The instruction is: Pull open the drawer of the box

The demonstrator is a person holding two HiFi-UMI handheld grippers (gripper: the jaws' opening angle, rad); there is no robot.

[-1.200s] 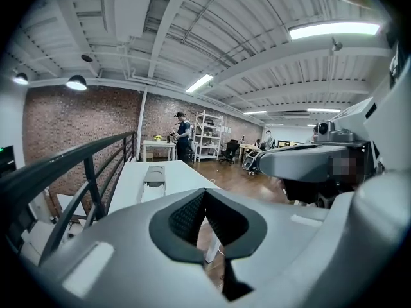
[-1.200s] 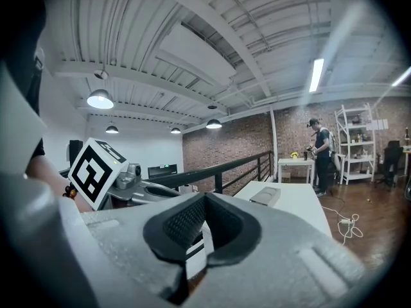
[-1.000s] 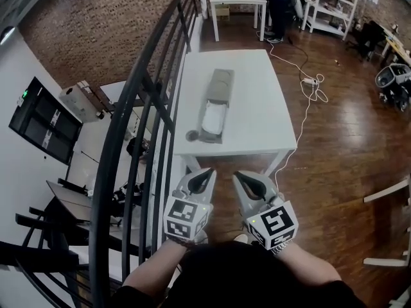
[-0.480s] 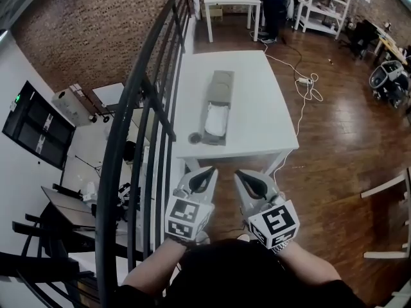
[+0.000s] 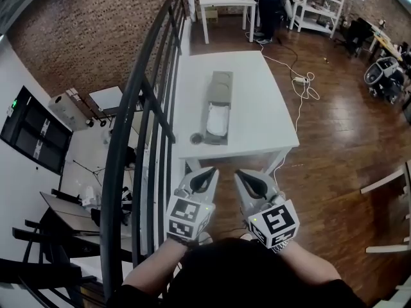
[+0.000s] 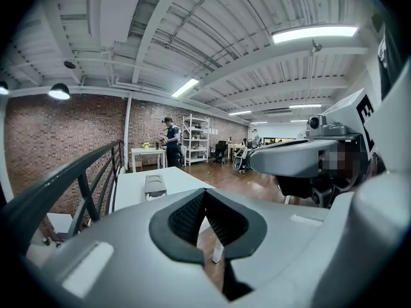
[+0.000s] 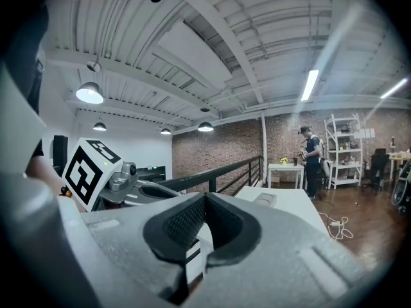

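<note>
We hold the left gripper (image 5: 209, 171) and the right gripper (image 5: 239, 173) side by side close in front of our body, both aimed ahead. Each has its jaws pressed together on nothing. Ahead of us, well apart from both grippers, a white table (image 5: 257, 108) stands beside a dark metal railing (image 5: 138, 108) on a wooden floor (image 5: 334, 140). A long grey box (image 5: 221, 85) lies lengthwise on the table, nearer the railing side. Its nearer half shows pale, and we judge that part to be the drawer (image 5: 216, 120), though we cannot tell how far out it stands. A small round dark piece (image 5: 196, 137) sits at the near end by the railing-side corner; whether it is a handle is too small to tell. The box looks like light, rigid plastic. On the smooth tabletop we expect it to slide if the drawer is pulled with one gripper alone. One gripper should brace the grey body while the other pinches the drawer's front edge. A person (image 5: 266, 5) stands far off by another table.
</note>
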